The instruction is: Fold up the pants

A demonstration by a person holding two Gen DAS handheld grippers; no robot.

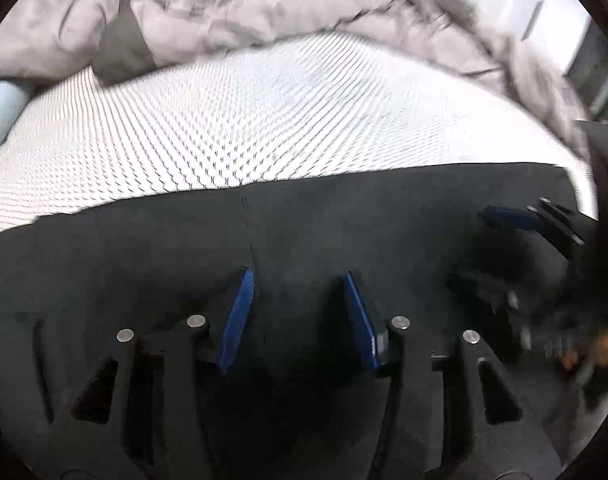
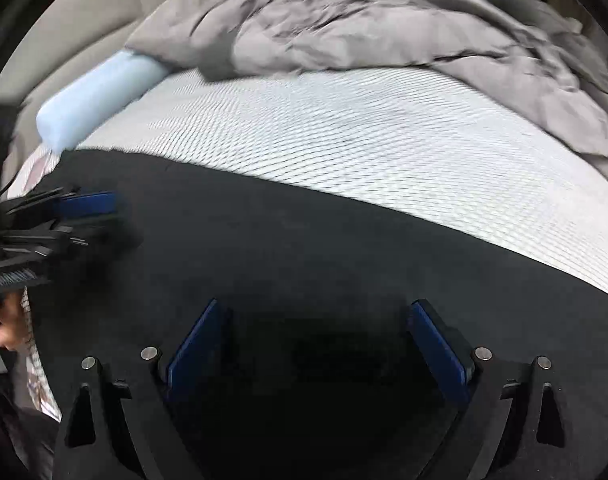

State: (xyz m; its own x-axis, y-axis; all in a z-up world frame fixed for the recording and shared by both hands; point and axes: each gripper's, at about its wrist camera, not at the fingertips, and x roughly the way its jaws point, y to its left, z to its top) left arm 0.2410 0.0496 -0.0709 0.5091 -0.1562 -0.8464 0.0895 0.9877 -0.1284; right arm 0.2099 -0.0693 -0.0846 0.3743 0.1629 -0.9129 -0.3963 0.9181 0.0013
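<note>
The black pants (image 1: 344, 220) lie spread flat on the white textured mattress (image 1: 243, 120), their far edge running straight across. My left gripper (image 1: 297, 272) points down over them, its blue pads partly apart with only flat dark cloth showing in the gap. My right gripper (image 2: 316, 302) stands wide open above the pants (image 2: 304, 240), nothing pinched between its pads. Each gripper shows blurred in the other's view: the right one (image 1: 516, 216) at the far right, the left one (image 2: 87, 204) at the far left.
A crumpled grey duvet (image 1: 223, 12) is heaped along the far side of the mattress (image 2: 384, 140). A pale blue bolster (image 2: 95, 96) lies at the left edge. A person's hand (image 2: 3, 328) shows at the lower left.
</note>
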